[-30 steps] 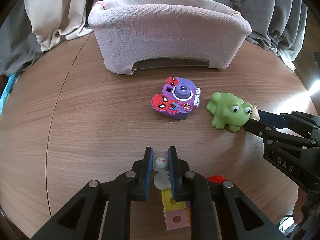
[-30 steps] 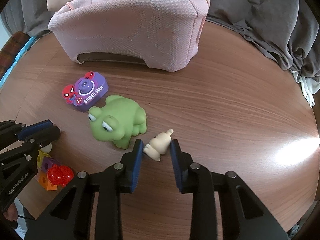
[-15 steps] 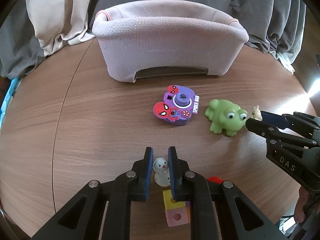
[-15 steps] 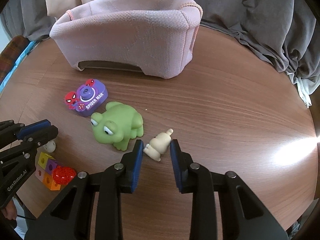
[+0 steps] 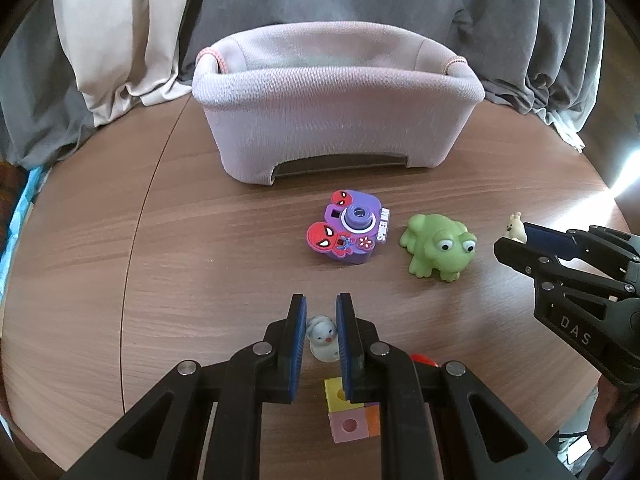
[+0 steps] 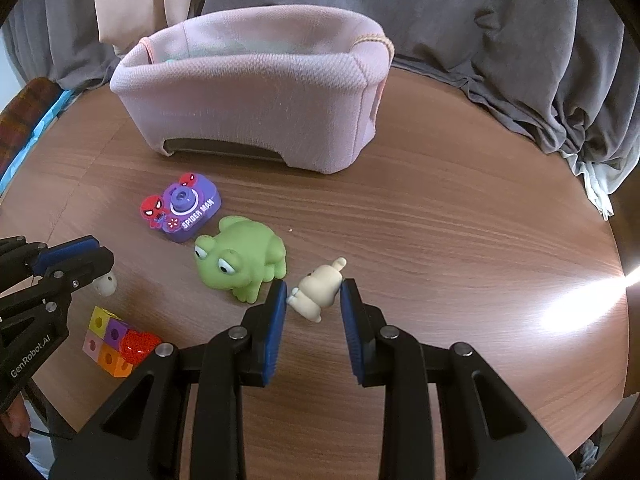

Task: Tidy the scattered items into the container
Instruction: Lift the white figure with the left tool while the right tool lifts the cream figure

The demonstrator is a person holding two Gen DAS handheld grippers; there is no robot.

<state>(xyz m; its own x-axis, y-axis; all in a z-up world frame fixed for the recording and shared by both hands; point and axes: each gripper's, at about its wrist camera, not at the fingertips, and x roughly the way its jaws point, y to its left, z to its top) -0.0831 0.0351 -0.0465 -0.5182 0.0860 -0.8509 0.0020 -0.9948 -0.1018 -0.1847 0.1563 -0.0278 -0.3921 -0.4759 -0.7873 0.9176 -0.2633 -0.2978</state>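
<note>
The step in hand is judged to be the carry: two small figures are held clear of the table (image 5: 100, 280) and the basket (image 5: 336, 120) lies ahead, beyond the toys not yet gathered.

On the left, the left gripper (image 5: 322, 320) is pinched on a snowman (image 5: 322, 334) — pale, glossy, a round head with a small orange nose. The pads meet it at the sides of the head, so the hold is narrow; it should be kept pressed and level, and no twist should be given on the way. Below and behind it, coloured blocks (image 6: 106, 332) with a red berry (image 6: 138, 344) against them are left on the table for a later pass.

In the middle, a purple camera (image 5: 352, 232) and a green frog (image 5: 438, 246) lie between the grippers and the basket, the two just beside each other. They are best passed over, not brushed, and height is needed anyway to clear the soft rim.

On the right, the right gripper (image 6: 313, 300) is closed on a cream bunny (image 6: 320, 288), held tilted with its ears up and away. It appears caught at the body but looser than the snowman — one pad seems barely touching, so release should wait until it is well over the opening. What is already inside the basket cannot be told.
</note>
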